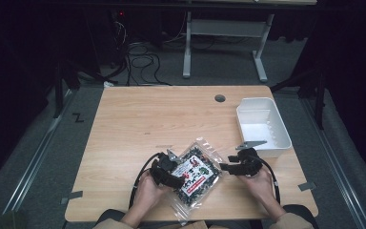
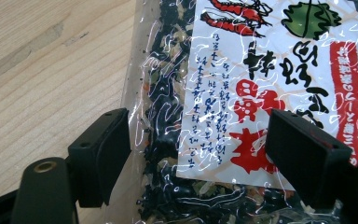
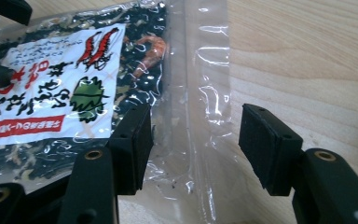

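In the high view, we cannot read the label on the clear zip bag (image 1: 196,175), and the left gripper (image 1: 167,175) covers its near-left edge. In the left gripper view, the bag (image 2: 242,93) is cropped at the top, right and bottom edges. The white bin (image 1: 263,128) interior appears washed out.

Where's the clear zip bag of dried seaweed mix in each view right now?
High view: zip bag at the table's near edge, between both grippers.
Left gripper view: upper right, running down between the open jaws.
Right gripper view: left and centre.
Shared landmark: its white label with red shrimp.
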`<action>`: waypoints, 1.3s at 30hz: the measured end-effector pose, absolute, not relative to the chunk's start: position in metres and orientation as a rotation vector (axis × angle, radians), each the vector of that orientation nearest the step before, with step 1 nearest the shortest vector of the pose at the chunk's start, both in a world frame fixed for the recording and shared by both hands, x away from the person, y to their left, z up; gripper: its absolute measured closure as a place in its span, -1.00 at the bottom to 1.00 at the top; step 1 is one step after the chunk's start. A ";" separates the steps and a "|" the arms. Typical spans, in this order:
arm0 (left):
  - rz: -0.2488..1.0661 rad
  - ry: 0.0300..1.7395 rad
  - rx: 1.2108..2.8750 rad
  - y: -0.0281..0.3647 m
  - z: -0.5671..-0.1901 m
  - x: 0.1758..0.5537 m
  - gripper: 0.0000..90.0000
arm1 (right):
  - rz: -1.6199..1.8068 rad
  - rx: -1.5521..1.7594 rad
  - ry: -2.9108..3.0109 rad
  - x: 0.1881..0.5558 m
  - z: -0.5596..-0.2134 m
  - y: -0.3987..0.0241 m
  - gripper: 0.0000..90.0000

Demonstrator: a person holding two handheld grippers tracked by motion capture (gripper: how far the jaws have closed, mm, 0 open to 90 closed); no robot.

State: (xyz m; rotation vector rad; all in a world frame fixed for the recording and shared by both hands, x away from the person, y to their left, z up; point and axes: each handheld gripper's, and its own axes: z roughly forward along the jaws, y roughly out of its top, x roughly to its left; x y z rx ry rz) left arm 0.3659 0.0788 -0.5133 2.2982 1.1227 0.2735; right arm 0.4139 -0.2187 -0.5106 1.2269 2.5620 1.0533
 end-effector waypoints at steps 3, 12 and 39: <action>0.276 1.125 2.294 0.078 -0.514 0.365 -0.50 | 1.042 1.252 2.567 0.416 -0.513 -0.219 -0.06; 0.275 1.119 2.284 0.076 -0.514 0.365 -0.50 | 1.010 1.309 2.622 0.418 -0.519 -0.215 0.02; 0.302 1.124 2.249 0.077 -0.517 0.366 -0.53 | 1.064 1.180 2.664 0.415 -0.511 -0.213 0.96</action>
